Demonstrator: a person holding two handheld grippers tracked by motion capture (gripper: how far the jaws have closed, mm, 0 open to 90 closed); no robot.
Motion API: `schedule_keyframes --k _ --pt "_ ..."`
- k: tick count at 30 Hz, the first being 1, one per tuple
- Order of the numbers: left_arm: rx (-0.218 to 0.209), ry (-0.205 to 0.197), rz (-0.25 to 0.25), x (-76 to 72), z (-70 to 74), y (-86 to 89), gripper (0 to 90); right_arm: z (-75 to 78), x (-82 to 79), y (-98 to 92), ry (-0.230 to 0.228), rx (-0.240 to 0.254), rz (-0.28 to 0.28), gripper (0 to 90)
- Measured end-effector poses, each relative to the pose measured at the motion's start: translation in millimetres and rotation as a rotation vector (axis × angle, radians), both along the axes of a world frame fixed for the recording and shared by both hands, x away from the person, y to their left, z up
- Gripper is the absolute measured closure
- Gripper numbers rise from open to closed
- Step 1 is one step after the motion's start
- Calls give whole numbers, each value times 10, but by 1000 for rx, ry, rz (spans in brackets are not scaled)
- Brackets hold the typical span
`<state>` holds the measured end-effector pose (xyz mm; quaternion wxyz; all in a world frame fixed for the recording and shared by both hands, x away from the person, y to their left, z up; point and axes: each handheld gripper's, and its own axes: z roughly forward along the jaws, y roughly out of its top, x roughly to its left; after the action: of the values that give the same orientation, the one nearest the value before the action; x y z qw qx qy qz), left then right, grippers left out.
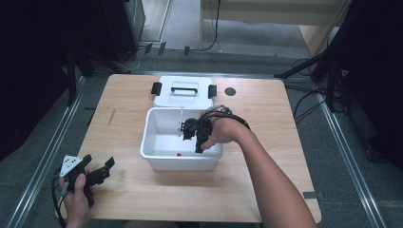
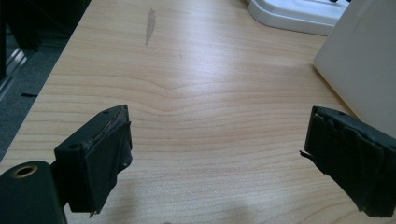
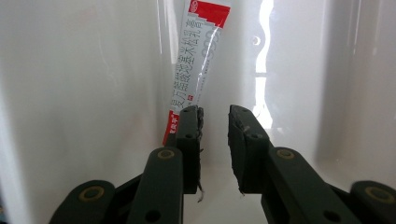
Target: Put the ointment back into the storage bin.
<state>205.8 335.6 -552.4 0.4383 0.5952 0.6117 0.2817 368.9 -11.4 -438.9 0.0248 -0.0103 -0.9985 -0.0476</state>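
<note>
Wood-grain table [image 1: 266,156] with dark floor and cable clutter around it; I'm reading this off 3 views.

Likely target: a thin sachet [image 3: 198,60], white with red ends and printed text. It stands tilted against the inner wall of the white bin [image 1: 157,161], lower end down near the floor of the bin. My call: very light, floppy film, slick surface, will buckle if pushed and slide along the wall if nudged. Best hold looks like the flat faces near the lower red end, pinched across the thin dimension, not edge-on.

Right gripper [image 3: 214,116] is down inside the bin, jaws parted by a narrow gap with nothing between them. The sachet's lower end sits just behind the left jaw tip, beside the gap, not in it. I can't tell if it touches the jaw.

Bin contents: the sachet, plus a small red thing [image 1: 179,154] on the floor in the high view, too small to identify.

White lid [image 1: 183,97] with a black handle and 2 black clips lies flat just behind the bin.

Left gripper [image 2: 217,154] is well apart near the table's front-left corner, jaws spread wide, empty.
</note>
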Motion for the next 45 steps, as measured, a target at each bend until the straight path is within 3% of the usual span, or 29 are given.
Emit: schedule_keyframes --k 7,19,33,38,45 --pt "0 -1 0 2 -1 0 81 214 0 -97 -6 60 -34 771" --pt "1 0 0 2 0 0 81 558 -77 -303 -30 108 -69 770" --pt "2 0 0 3 0 -2 81 740 -115 -707 -63 147 -131 759" --pt "2 0 0 2 0 -1 81 756 -118 -835 -68 157 -142 756" --pt "2 -1 1 2 0 -1 81 739 -134 -1149 -64 163 -198 749"
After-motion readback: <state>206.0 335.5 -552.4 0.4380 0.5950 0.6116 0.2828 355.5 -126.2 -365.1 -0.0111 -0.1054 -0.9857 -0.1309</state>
